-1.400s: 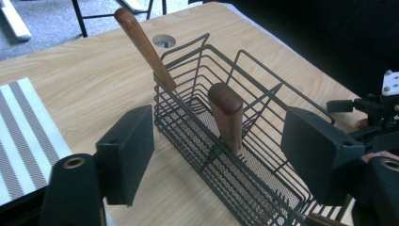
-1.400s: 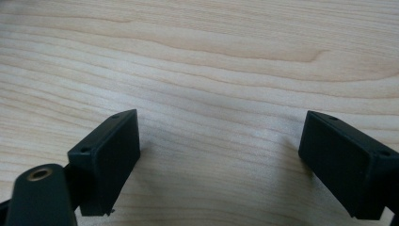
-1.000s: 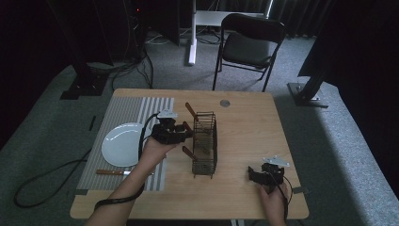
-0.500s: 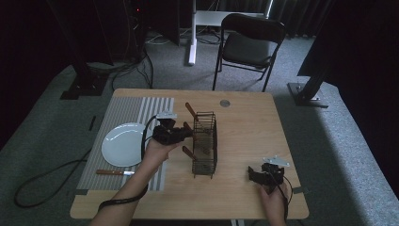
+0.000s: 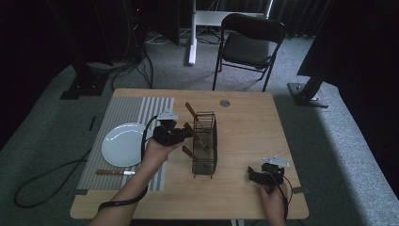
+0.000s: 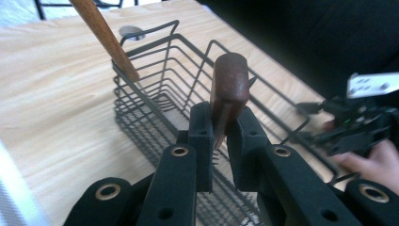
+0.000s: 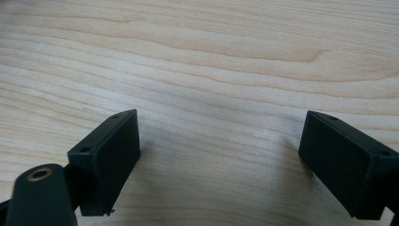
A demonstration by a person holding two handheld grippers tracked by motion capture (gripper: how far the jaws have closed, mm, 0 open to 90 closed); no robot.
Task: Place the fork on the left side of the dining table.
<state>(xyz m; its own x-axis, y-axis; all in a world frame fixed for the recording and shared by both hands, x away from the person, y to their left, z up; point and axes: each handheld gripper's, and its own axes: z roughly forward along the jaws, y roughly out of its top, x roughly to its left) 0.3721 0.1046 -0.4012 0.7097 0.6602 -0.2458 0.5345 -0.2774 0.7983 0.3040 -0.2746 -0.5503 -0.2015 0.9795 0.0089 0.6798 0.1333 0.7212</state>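
Three wooden handles stick out of the black wire basket standing mid-table, and I grip one of them, a dark brown handle, between the clenched jaws of my left gripper at the basket's left wall. A lighter handle leans against the far corner of the wire. My right gripper rests low near the table's front right edge, jaws spread wide over bare wood. Left of the basket a striped mat carries a white plate and a knife. Beyond the wooden table stands a folding chair on grey carpet.
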